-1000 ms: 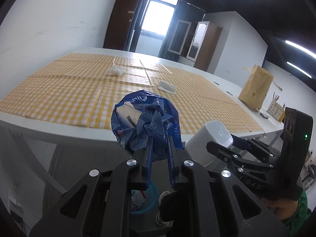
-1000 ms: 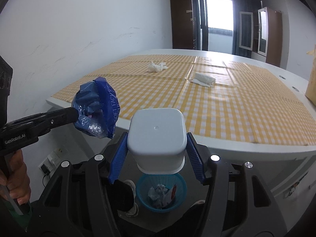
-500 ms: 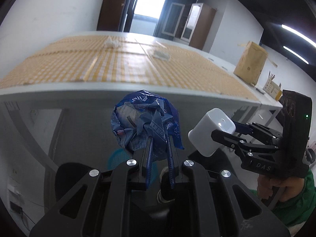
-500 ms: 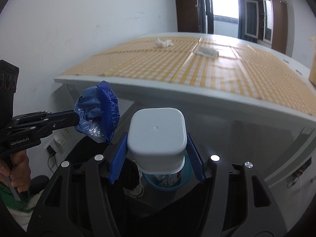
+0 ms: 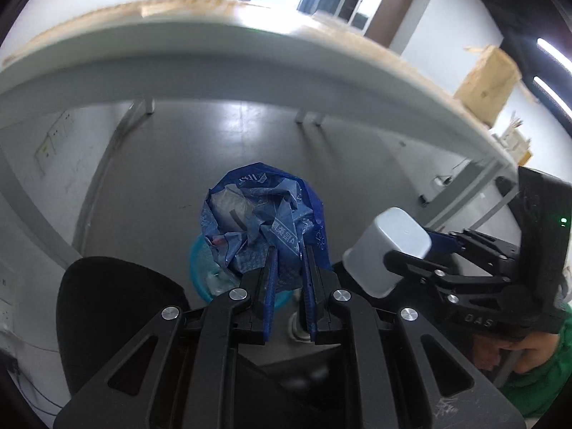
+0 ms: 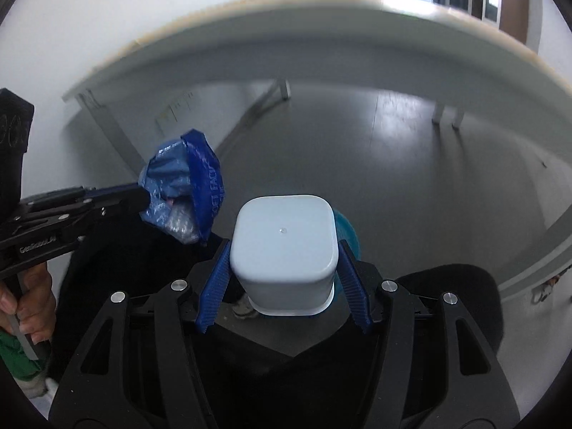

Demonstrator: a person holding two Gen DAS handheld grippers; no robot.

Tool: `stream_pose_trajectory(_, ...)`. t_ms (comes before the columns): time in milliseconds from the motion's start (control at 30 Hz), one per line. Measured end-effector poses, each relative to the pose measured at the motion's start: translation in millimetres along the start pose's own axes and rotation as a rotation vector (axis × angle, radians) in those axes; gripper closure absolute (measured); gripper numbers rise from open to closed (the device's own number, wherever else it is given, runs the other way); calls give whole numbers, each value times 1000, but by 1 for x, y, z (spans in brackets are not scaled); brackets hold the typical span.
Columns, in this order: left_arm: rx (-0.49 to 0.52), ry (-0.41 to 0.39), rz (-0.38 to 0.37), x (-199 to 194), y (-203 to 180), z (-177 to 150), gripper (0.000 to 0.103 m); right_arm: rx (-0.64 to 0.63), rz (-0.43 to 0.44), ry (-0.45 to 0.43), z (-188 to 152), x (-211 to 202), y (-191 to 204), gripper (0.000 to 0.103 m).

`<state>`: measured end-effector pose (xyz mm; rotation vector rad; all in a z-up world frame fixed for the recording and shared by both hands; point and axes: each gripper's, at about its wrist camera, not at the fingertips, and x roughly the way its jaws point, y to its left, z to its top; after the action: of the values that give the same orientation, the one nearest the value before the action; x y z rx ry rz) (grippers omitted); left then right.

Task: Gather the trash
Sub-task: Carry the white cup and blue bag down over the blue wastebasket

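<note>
Left hand-held gripper pinches blue wrapper — teal bin below.

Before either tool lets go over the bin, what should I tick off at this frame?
1. Left tool clamped on blue wrapper: ok.
2. Right tool gripping white cup: ok.
3. Teal bin below the wrapper: ok in the left view.
4. Bin under the cup: partly hidden, cannot tell.
5. Both loads lower than the table edge: ok.
6. Room left in the bin: cannot tell.
</note>
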<state>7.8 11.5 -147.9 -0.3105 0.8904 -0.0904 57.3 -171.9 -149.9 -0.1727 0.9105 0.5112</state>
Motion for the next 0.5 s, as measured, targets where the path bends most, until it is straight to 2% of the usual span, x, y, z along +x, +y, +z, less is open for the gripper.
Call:
stream_pose_trajectory(67,-32,36,-17,19,9,2,90,9,-1,25,2,17,-4,48)
stream_pose_trajectory(300,-66,104,0,65,26,14,90,6,-33,103,7,66,-9,48)
stream_pose_trajectory(500,-131,187,11,108,43,21,90,35,-19,200,4,115,-16,48)
